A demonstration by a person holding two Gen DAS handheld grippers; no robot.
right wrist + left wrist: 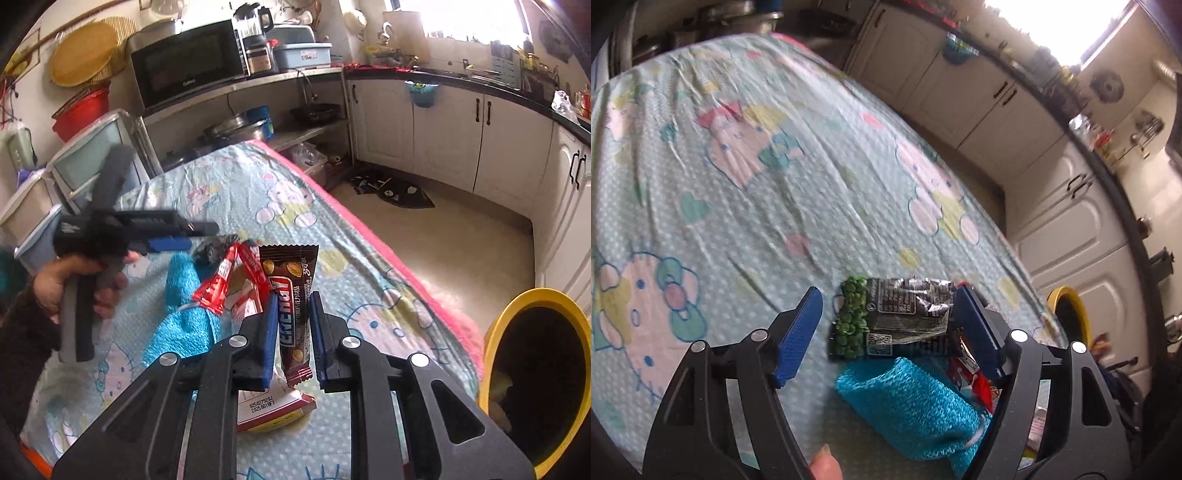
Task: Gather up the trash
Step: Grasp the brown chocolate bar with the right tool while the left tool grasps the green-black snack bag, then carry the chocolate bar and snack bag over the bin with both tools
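The brown wrapper point(295, 314) is glossy foil. The tablecloth point(746, 206) is matt, wrinkled printed cloth. The blue cloth point(908, 402) has a rough, shiny weave.

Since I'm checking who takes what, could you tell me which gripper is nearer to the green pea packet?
Left. The left gripper stands open around the green pea packet on the table. The right gripper is farther off, shut on a brown snack wrapper.

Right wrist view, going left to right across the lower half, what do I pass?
Hand holding the left gripper → blue cloth → red wrapper → brown snack bar in the right gripper → yellow bin.
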